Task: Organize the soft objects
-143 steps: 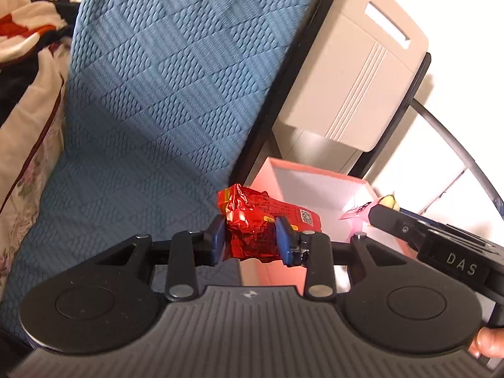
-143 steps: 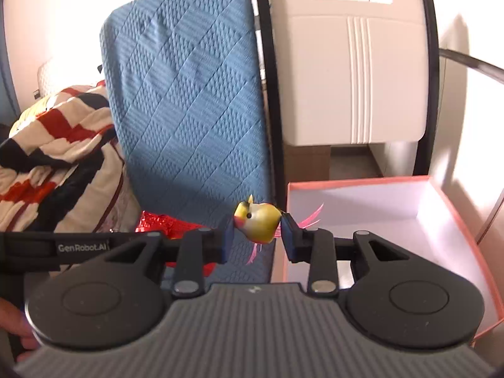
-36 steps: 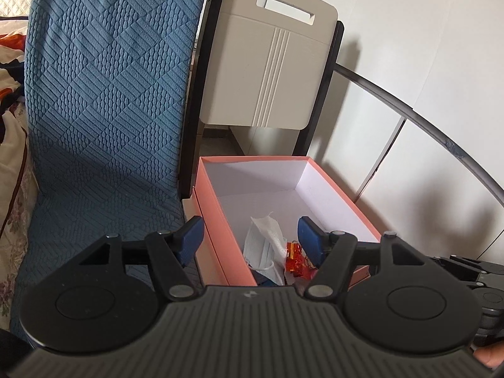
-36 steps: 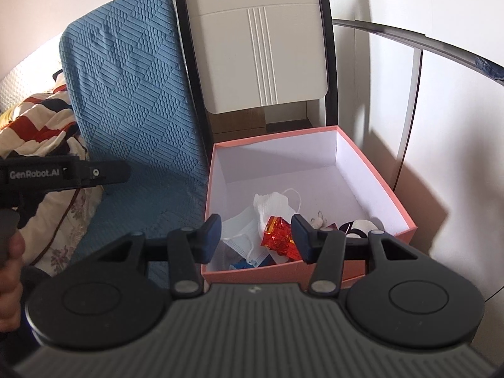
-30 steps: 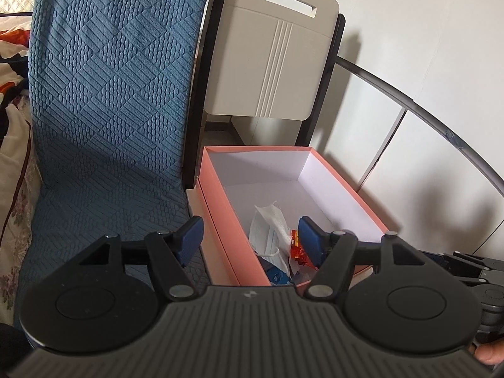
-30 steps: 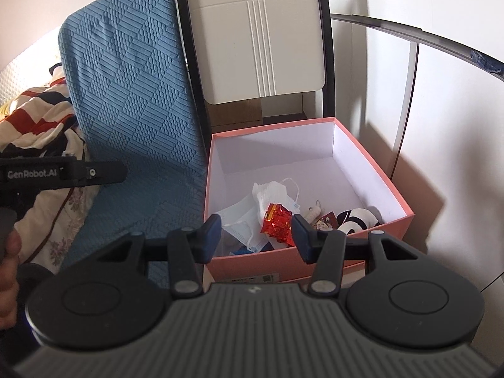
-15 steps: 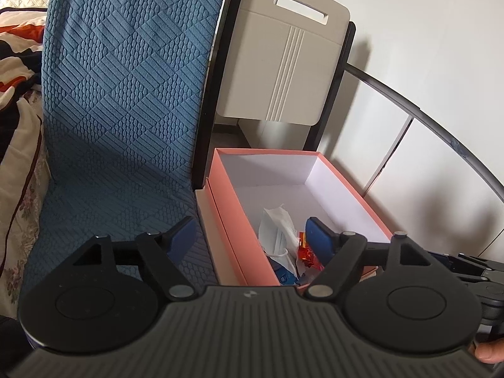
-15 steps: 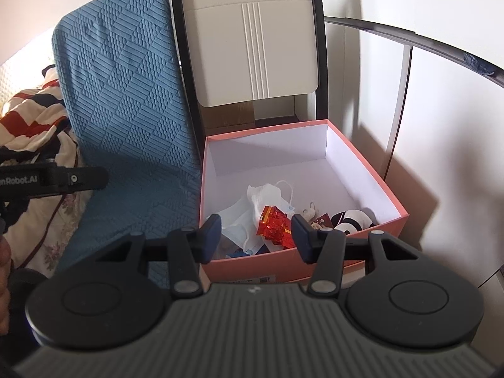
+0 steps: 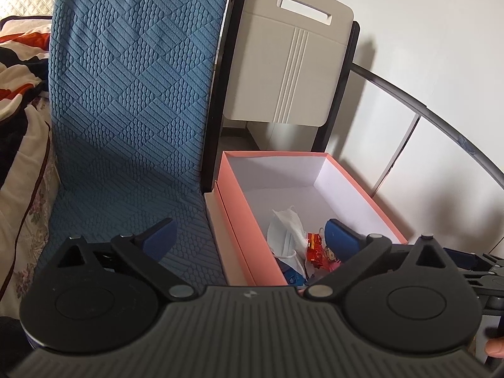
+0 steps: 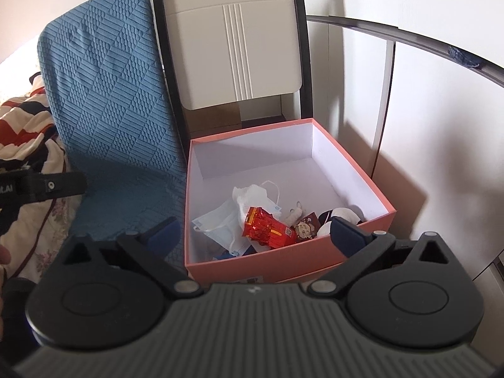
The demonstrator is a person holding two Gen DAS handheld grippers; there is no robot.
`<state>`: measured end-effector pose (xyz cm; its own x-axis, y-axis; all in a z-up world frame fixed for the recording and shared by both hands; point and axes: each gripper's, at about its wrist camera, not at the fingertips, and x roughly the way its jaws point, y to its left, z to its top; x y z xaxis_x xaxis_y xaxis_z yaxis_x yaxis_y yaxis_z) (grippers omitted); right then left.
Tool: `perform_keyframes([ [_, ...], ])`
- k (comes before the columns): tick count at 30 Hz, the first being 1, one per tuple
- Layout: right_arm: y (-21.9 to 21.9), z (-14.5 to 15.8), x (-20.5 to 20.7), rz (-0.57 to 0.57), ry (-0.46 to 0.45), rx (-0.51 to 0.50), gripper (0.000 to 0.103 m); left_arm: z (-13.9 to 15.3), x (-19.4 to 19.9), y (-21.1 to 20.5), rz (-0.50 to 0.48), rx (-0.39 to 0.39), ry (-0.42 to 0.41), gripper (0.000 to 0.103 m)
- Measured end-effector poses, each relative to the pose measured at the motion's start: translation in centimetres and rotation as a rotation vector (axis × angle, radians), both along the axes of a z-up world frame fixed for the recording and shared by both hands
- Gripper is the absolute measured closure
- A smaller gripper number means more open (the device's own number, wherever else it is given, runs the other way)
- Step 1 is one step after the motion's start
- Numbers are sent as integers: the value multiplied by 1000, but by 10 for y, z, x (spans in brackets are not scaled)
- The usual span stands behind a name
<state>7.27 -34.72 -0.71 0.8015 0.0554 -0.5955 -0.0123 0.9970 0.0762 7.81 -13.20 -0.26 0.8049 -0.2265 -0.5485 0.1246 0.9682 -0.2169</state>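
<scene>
The red foil packet point(image 10: 267, 227) lies inside the pink box point(image 10: 283, 253), near its front wall, its long axis running from far-left to near-right across the floor of the box. It rests on a crumpled white face mask point(image 10: 252, 195); a pale blue mask point(image 10: 217, 220) spreads just to its left.

Nearly five seconds ago the left tool point(image 9: 249, 236) gripped this packet and the right tool point(image 10: 255, 231) pinched a small yellow bird toy; now both are released, their jaws opening wide with nothing between them, poised above the near edge of the box.

The right view looks down into the box and shows a small figure toy point(image 10: 305, 227) and a black-and-white plush point(image 10: 340, 215) right of the packet. The left view sees only the mask point(image 9: 288, 226) and a sliver of the packet point(image 9: 315, 247), but more of the blue cushion point(image 9: 135, 94) and the striped bedding point(image 9: 19, 63).
</scene>
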Motion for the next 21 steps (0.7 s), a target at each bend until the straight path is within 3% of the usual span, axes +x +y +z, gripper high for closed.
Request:
perform_keyframes([
  [21, -5, -4, -8, -28, 23, 20, 0, -3, 0, 0, 22, 33, 49, 1],
])
